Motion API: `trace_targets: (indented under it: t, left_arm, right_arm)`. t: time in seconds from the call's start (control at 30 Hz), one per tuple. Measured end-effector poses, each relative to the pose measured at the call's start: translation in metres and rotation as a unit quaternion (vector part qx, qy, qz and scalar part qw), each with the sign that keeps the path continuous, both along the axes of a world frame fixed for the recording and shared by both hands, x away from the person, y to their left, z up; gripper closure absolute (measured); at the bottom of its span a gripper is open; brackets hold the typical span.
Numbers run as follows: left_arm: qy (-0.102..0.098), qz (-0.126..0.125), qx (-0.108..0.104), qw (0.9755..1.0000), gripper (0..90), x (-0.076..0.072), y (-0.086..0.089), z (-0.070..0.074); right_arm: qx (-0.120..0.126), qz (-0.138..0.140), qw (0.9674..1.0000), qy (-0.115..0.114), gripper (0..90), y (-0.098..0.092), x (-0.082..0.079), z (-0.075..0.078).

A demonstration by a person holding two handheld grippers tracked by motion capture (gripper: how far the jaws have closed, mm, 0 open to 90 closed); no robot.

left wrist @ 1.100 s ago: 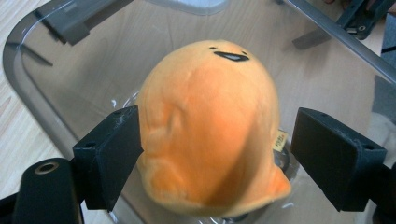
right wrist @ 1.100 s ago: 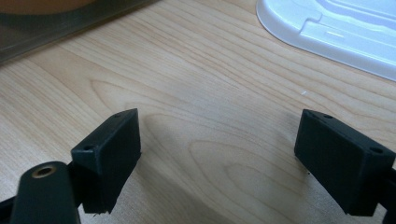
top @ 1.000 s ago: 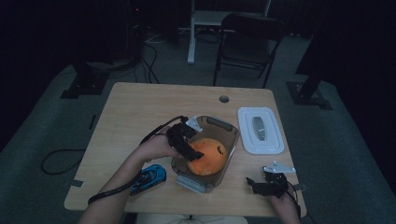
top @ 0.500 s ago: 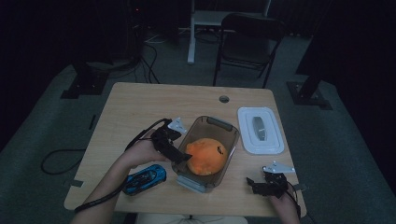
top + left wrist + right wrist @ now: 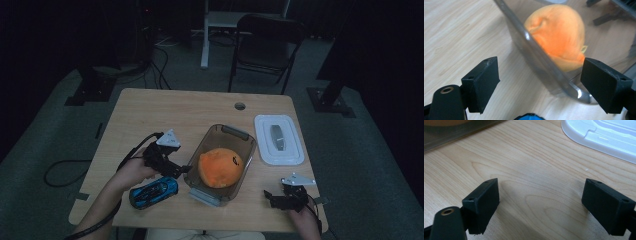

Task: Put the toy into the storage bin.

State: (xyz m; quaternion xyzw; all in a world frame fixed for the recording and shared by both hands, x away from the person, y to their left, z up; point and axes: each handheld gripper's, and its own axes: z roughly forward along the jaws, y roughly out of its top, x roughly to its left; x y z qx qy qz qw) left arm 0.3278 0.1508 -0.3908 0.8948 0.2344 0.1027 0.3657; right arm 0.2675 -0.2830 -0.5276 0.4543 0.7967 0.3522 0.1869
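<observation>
Low on the left of the high view, the left gripper sits just off the left wall of the clear container, the person's left hand wrapped round its body. Its jaws stand apart with nothing pinched; they have just been closing a little, and in the left gripper view the container's rounded corner rises between them while the pads stay clear of it. Right below that gripper, near the bottom left edge of the wooden table, lies a blue toy car, close beside the container and touching neither jaw. In the middle of the frame the orange plush toy rests inside the container, filling much of its floor; the left gripper view shows it through the tinted wall. Up and to the right, a white lid lies flat on the table, apart from the container. At the lower right, the right gripper hovers low by the table's front edge, released, its jaws wide over bare wood.
</observation>
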Motion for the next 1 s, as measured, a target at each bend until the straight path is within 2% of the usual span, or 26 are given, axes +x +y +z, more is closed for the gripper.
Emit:
trace_targets:
  t: [0.03,0.07,0.1,0.17,0.23,0.3,0.37,0.43,0.5,0.57,0.63,0.7,0.77,0.8,0.83,0.97,1.0]
  left_arm:
    - [0.000,0.000,0.000,1.0000,15.9,0.000,0.000,0.000]
    - [-0.006,-0.004,-0.015,0.9999,16.0,-0.001,0.006,-0.005]
    - [-0.006,-0.001,-0.023,0.9997,15.9,-0.002,0.008,-0.007]
    - [-0.018,-0.001,-0.034,0.9993,15.9,-0.004,0.012,-0.010]
    - [-0.015,0.009,-0.029,0.9994,15.9,-0.006,0.017,-0.012]
    - [-0.031,0.008,-0.019,0.9993,15.9,-0.009,0.020,-0.014]
    - [-0.023,-0.004,-0.025,0.9994,15.8,-0.014,0.024,-0.018]
    - [-0.011,-0.001,-0.012,0.9999,15.8,-0.018,0.026,-0.022]
    - [-0.006,0.006,-0.003,1.0000,15.8,-0.021,0.030,-0.026]
    - [0.005,0.014,-0.009,0.9998,15.7,-0.022,0.037,-0.031]
    - [0.006,0.020,-0.011,0.9997,13.5,-0.023,0.041,-0.033]
    - [0.021,0.034,-0.013,0.9991,11.9,-0.026,0.052,-0.042]
    - [0.034,0.037,-0.003,0.9987,10.1,-0.028,0.057,-0.047]
    - [0.034,0.037,-0.003,0.9987,10.1,-0.028,0.057,-0.047]
    - [0.046,0.038,-0.001,0.9982,10.1,-0.028,0.060,-0.050]
    - [0.054,0.031,0.009,0.9980,9.2,-0.033,0.068,-0.058]
    - [0.057,0.030,0.019,0.9977,9.2,-0.036,0.070,-0.062]
  right_arm:
    - [0.000,0.000,1.0000,0.000,14.0,0.000,0.000,0.000]
    - [0.000,0.000,1.0000,0.000,14.0,0.000,0.000,0.000]
    - [0.000,0.000,1.0000,0.000,14.0,0.000,0.000,0.000]
    - [0.001,-0.001,1.0000,0.000,14.0,0.000,0.000,0.000]
    - [0.001,-0.001,1.0000,0.000,14.0,0.000,0.000,0.000]
    - [0.001,-0.001,1.0000,0.000,14.0,0.000,0.000,0.000]
    - [0.002,-0.001,1.0000,0.001,14.0,0.000,0.000,0.000]
    - [0.001,-0.001,1.0000,0.000,14.0,0.000,0.000,0.000]
    - [0.000,-0.001,1.0000,0.000,14.0,0.000,0.000,0.000]
    - [0.000,-0.001,1.0000,0.000,14.0,0.000,0.000,0.000]
    - [-0.001,-0.002,1.0000,0.000,14.0,0.000,0.000,0.000]
    - [-0.003,-0.002,1.0000,0.000,14.0,0.000,0.000,0.000]
    - [-0.003,-0.002,1.0000,0.000,14.0,0.000,0.000,0.000]
    - [-0.003,-0.002,1.0000,0.000,14.0,0.000,0.000,0.000]
    - [-0.002,-0.003,1.0000,0.000,14.0,0.000,0.000,0.000]
    - [-0.004,-0.003,1.0000,0.000,14.0,0.001,0.000,0.000]
    - [-0.004,-0.003,1.0000,0.000,14.0,0.001,0.000,0.000]
